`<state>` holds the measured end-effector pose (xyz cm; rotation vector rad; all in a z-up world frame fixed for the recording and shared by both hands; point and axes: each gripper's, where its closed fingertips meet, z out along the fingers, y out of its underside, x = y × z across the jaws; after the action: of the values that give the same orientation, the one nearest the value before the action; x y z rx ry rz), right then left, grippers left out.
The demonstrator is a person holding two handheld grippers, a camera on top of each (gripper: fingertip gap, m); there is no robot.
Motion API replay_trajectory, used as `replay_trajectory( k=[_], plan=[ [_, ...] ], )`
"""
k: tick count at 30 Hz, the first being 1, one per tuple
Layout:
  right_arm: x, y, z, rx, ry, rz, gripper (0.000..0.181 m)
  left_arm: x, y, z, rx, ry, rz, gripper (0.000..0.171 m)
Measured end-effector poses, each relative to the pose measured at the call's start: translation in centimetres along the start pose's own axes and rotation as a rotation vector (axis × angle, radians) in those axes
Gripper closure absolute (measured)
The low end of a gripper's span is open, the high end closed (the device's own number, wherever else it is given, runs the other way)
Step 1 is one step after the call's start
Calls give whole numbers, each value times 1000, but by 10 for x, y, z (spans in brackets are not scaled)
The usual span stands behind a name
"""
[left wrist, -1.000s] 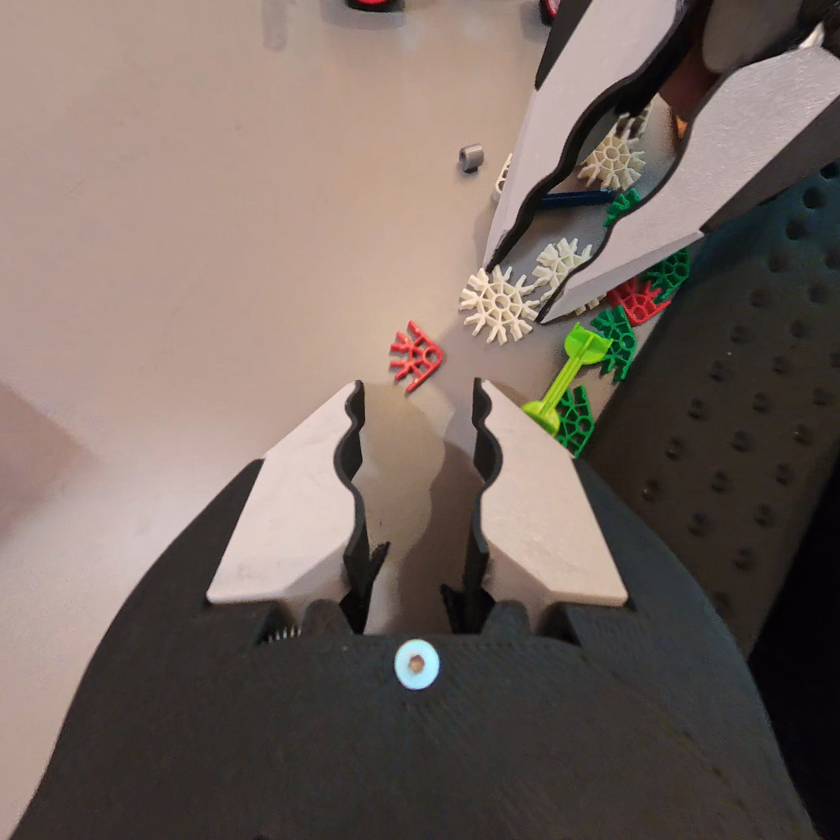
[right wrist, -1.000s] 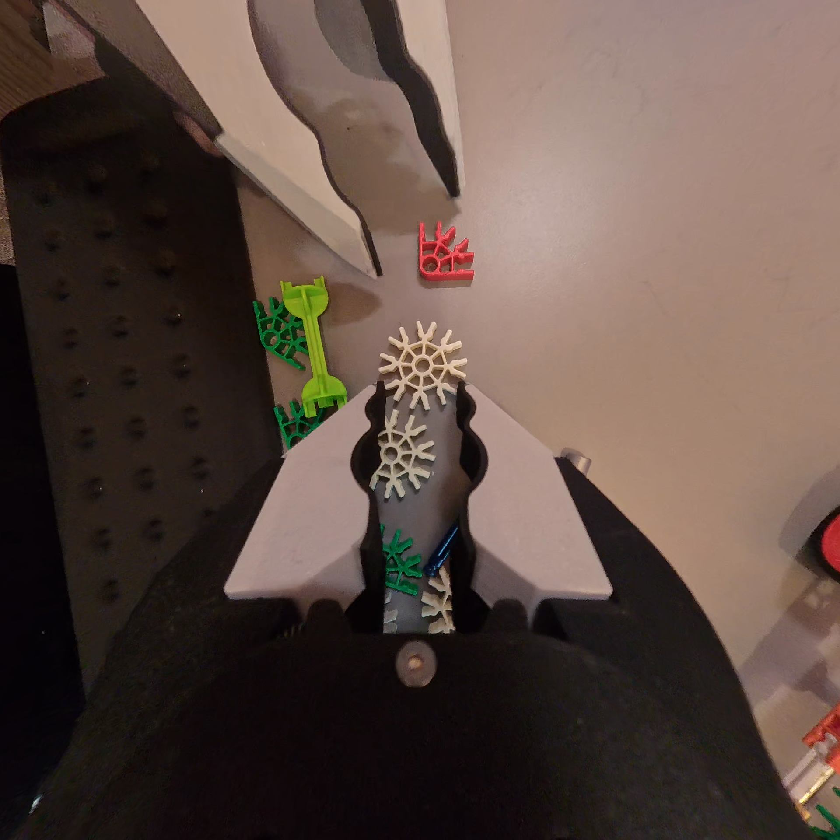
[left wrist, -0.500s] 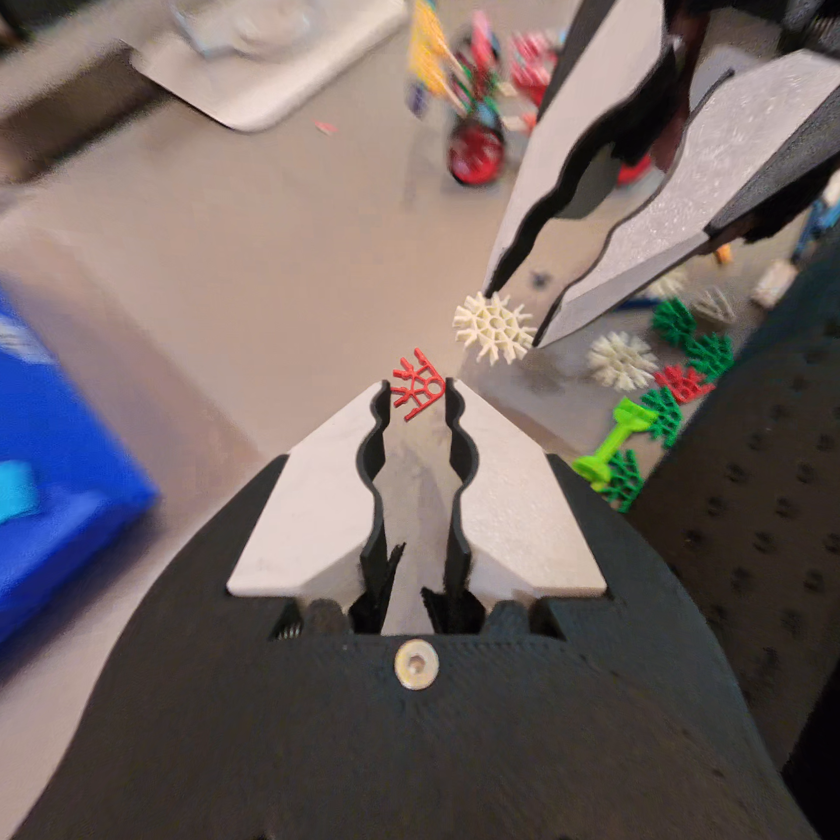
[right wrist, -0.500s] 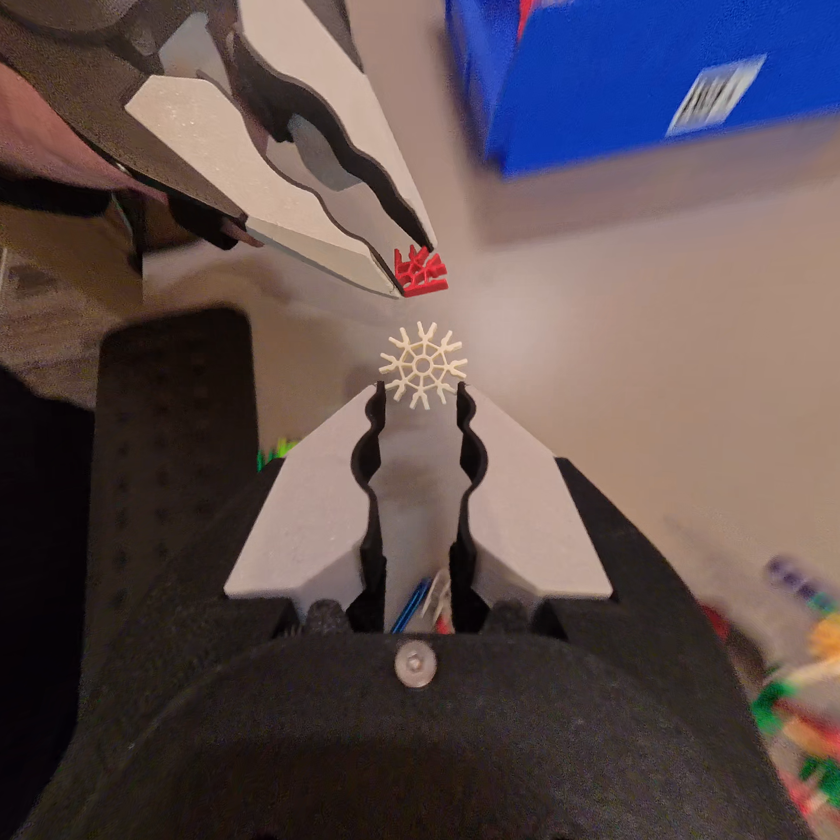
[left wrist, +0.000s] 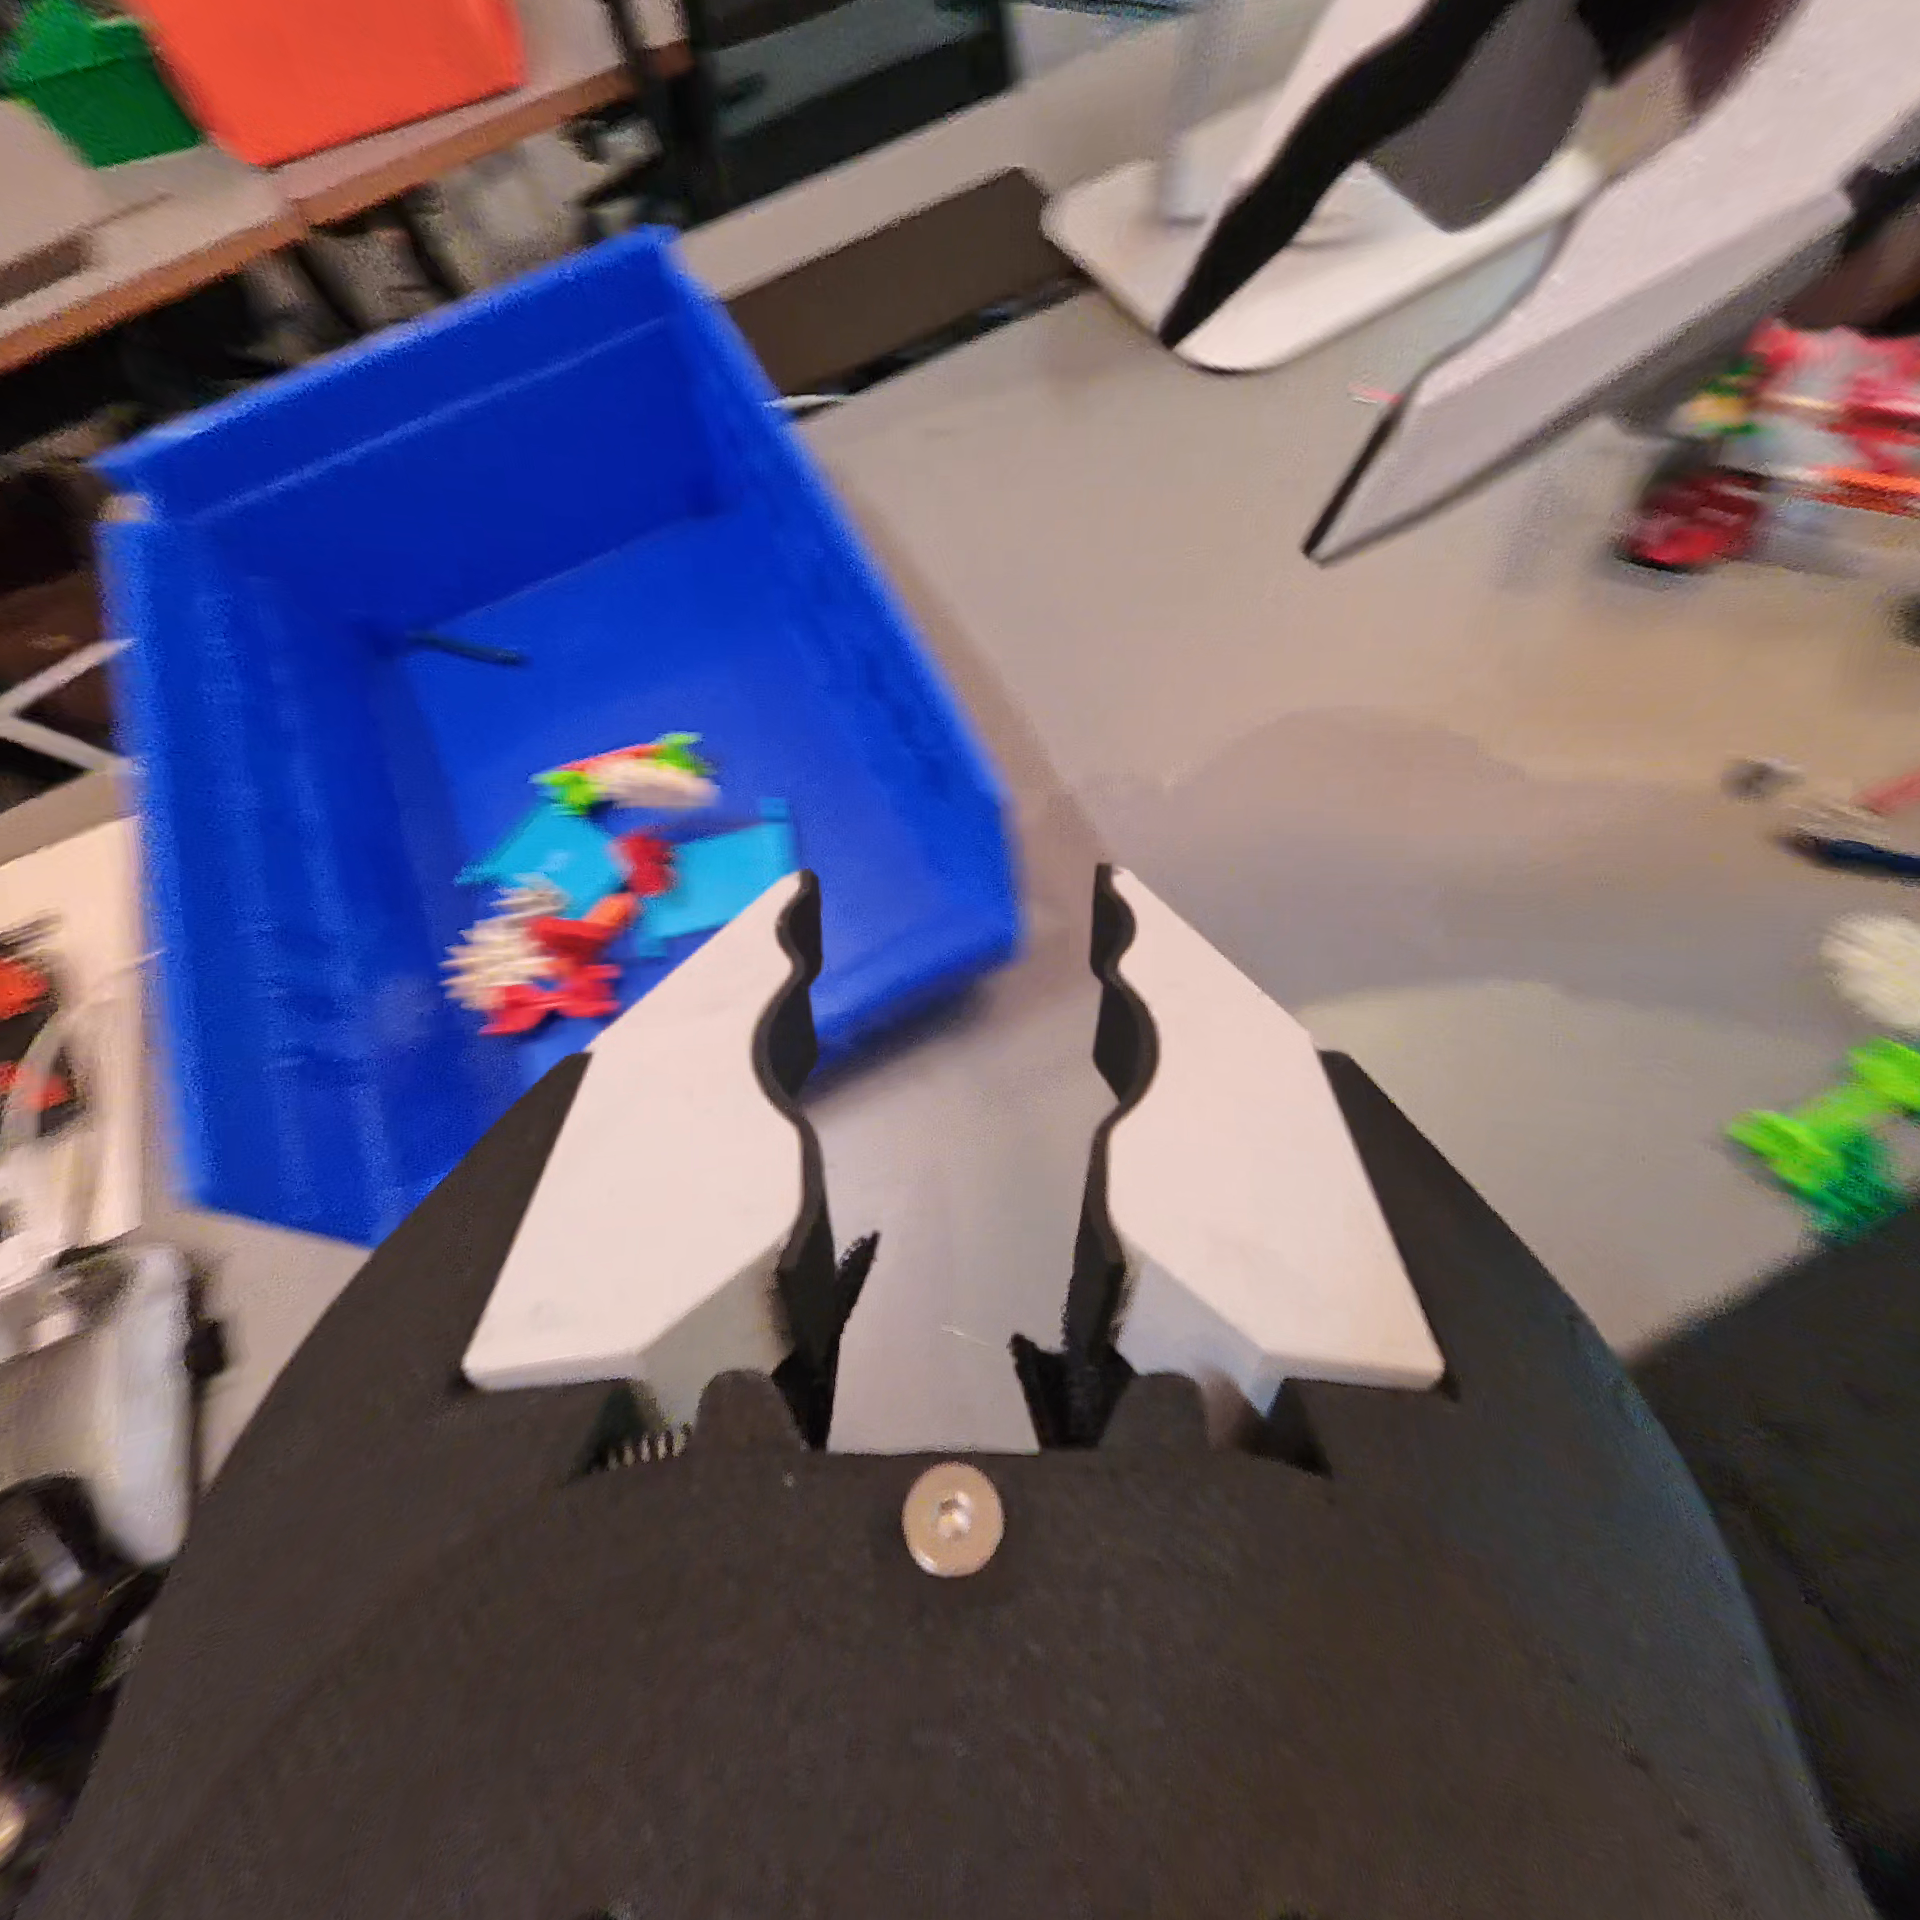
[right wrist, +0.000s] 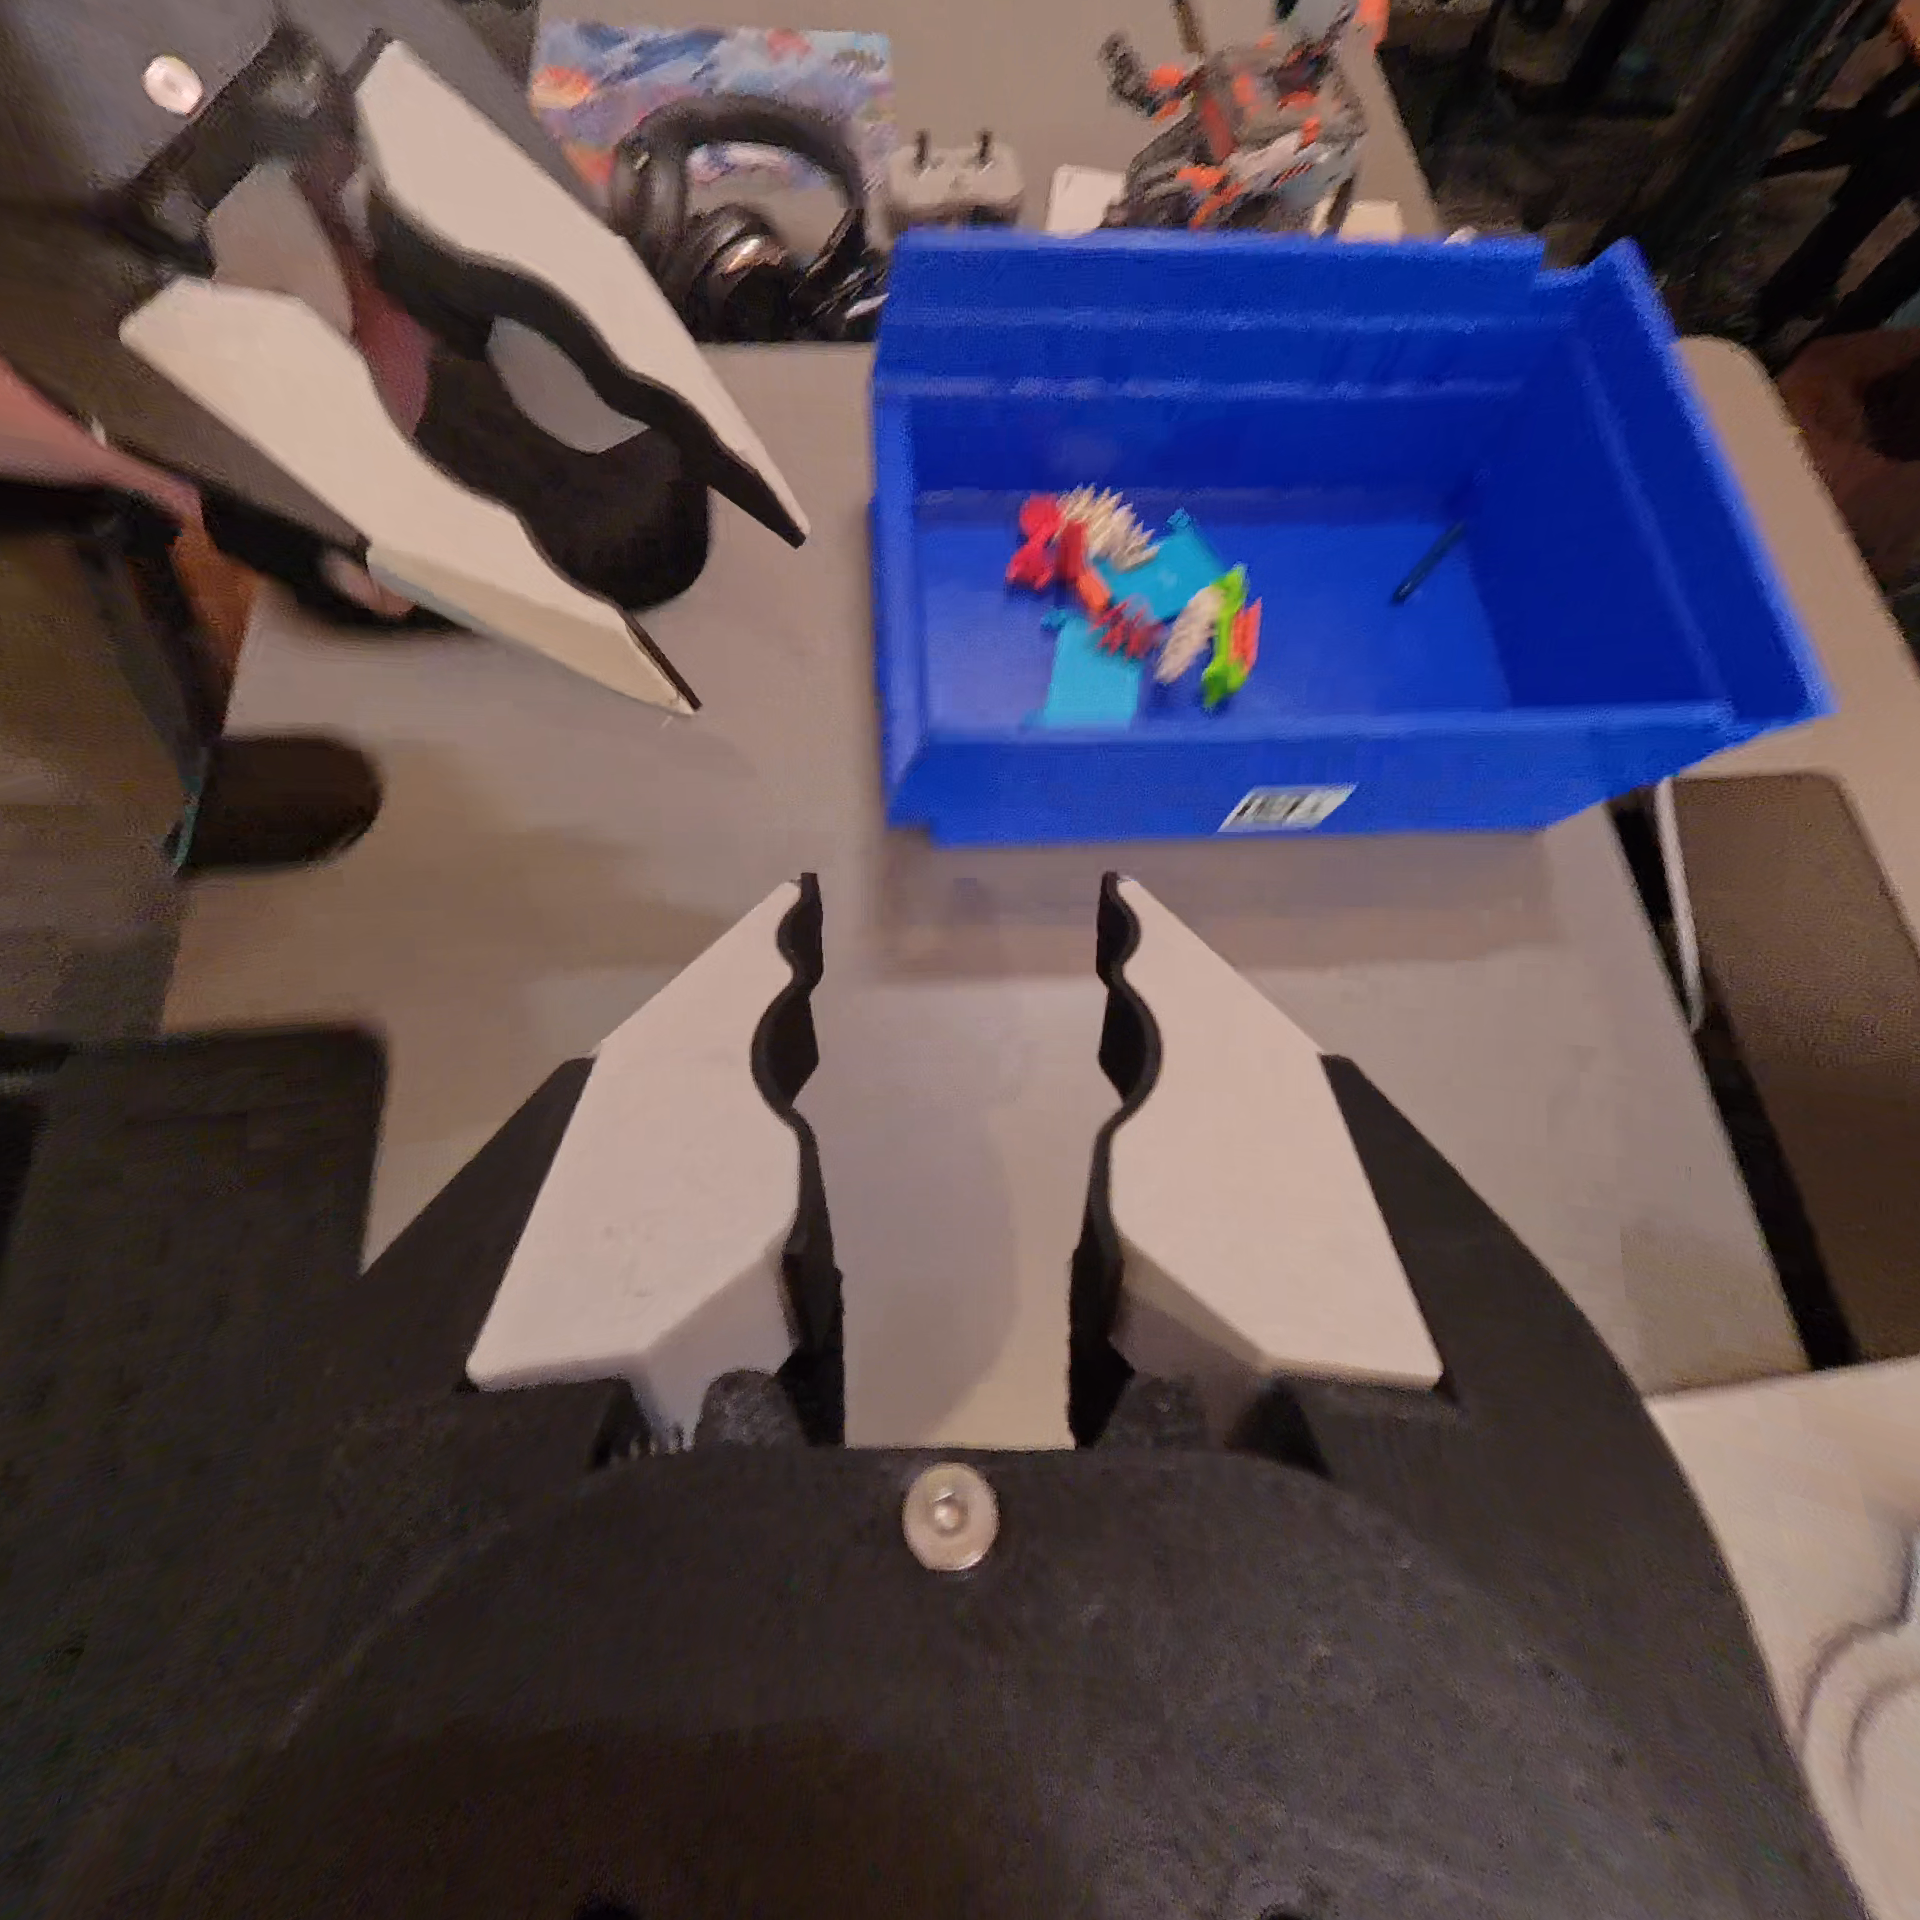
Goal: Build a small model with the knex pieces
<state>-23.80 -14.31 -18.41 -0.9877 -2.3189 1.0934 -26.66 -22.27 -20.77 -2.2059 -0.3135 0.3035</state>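
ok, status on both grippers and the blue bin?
Left gripper open, empty. Right gripper open, empty, above the grey table. Blue plastic bin ahead, small mixed plastic construction pieces inside. Nothing between the jaws.

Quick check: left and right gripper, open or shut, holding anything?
Left gripper: open, holding nothing, near the blue bin.
Right gripper: open, holding nothing, above the table.

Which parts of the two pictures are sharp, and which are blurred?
Left wrist view: the left gripper is sharp; the blue bin and green piece are smeared by motion. Right wrist view: the right gripper is sharp; the bin's small parts blur, and shadows darken the table.
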Motion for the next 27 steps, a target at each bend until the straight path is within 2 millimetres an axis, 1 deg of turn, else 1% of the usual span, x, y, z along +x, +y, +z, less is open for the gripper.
replay_trajectory(
  k=[1, 3, 4, 5, 6, 8, 10, 11, 12, 14, 15, 16, 17, 19, 20, 22, 23, 24, 26, 27],
  plan=[
    [-16, 19, -14, -17, -25, -12, 132, 29, 5, -3, -6, 85, 17, 124],
    [-55, 67, -39, -86, -110, 1, 135, 95, 24, -4, -57, 280, 82, 125],
    [-74, 92, -48, -115, -148, 15, 135, 127, 34, -3, -79, 362, 138, 126],
    [-89, 117, -56, -147, -164, 40, 134, 156, 46, -1, -109, 437, 192, 124],
    [-102, 141, -61, -185, -174, 73, 134, 182, 57, 2, -135, 501, 243, 123],
    [-128, 179, -68, -230, -194, 131, 133, 224, 76, 10, -181, 625, 303, 124],
    [-146, 204, -72, -258, -194, 164, 130, 250, 87, 20, -216, 697, 347, 124],
    [-150, 213, -71, -268, -181, 178, 130, 254, 94, 25, -238, 706, 381, 127],
    [-153, 221, -68, -281, -169, 188, 131, 256, 100, 31, -269, 707, 403, 127],
    [-154, 236, -61, -328, -131, 181, 132, 260, 106, 37, -296, 740, 393, 135],
    [-152, 238, -58, -322, -103, 174, 140, 262, 105, 39, -293, 753, 377, 136],
    [-151, 237, -55, -310, -92, 182, 142, 265, 104, 39, -288, 769, 368, 138],
    [-149, 236, -53, -302, -83, 193, 149, 265, 103, 41, -281, 765, 375, 143],
    [-144, 233, -49, -277, -57, 203, 151, 264, 103, 42, -266, 772, 379, 153],
    [-143, 232, -48, -265, -57, 199, 150, 263, 104, 42, -266, 771, 369, 166],
    [-142, 230, -46, -250, -54, 205, 152, 260, 103, 44, -227, 735, 388, 167],
    [-141, 228, -45, -238, -59, 214, 155, 261, 103, 44, -224, 740, 368, 168],
    [-141, 224, -45, -212, -67, 215, 180, 259, 103, 44, -220, 732, 358, 169],
    [-135, 215, -46, -167, -60, 219, 181, 250, 100, 48, -203, 680, 358, 169],
    [-133, 215, -45, -174, -68, 225, 181, 247, 99, 48, -199, 676, 338, 169]
  ],
)
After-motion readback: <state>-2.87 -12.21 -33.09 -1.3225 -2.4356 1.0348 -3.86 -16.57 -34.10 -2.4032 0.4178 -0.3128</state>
